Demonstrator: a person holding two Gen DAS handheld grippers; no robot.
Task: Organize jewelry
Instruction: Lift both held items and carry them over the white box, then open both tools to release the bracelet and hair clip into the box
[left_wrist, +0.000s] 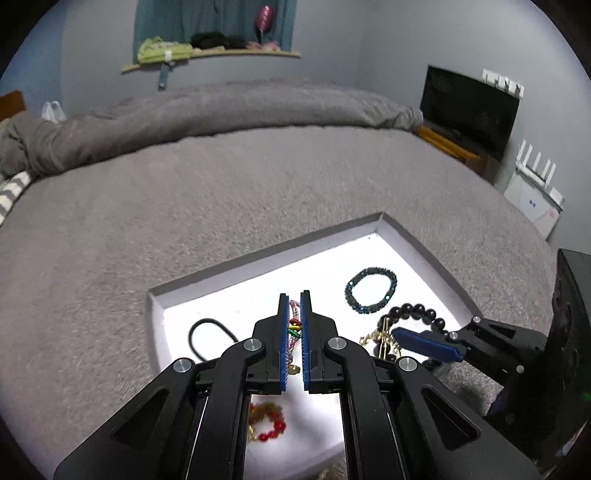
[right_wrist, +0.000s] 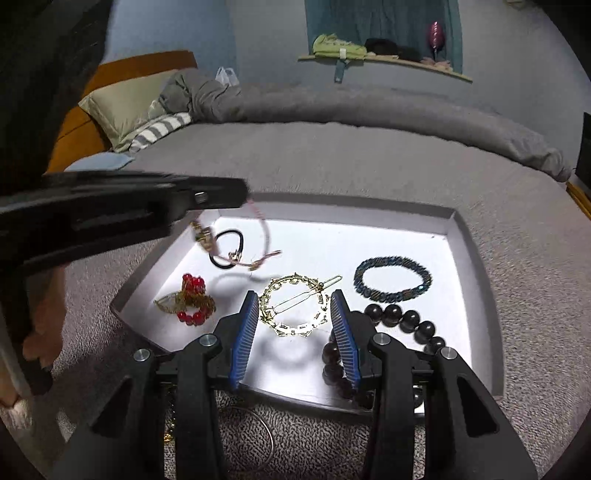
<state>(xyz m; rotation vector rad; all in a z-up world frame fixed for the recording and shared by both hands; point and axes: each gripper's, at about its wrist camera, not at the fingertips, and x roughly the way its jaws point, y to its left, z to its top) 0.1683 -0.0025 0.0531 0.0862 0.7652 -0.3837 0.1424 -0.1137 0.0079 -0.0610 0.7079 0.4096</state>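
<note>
left gripper (left_wrist: 294, 314) pinches a pink beaded chain (left_wrist: 294, 325) above the tray (left_wrist: 258, 258).

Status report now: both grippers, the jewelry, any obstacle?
Left gripper shut on pink chain bracelet, hanging above white tray. Right gripper open over gold ring hair clip. Black bead bracelet close beside right finger.

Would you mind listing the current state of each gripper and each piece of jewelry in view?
left gripper: shut on the pink chain, raised above the tray
pink chain: dangling in the air
right gripper: open, over the gold hair clip
gold hair clip: flat in the tray
tray: open, on the bed
black hair tie: in the tray
blue bracelet: flat, untouched
dark bead bracelet: in the tray
red bead piece: in the tray
</note>
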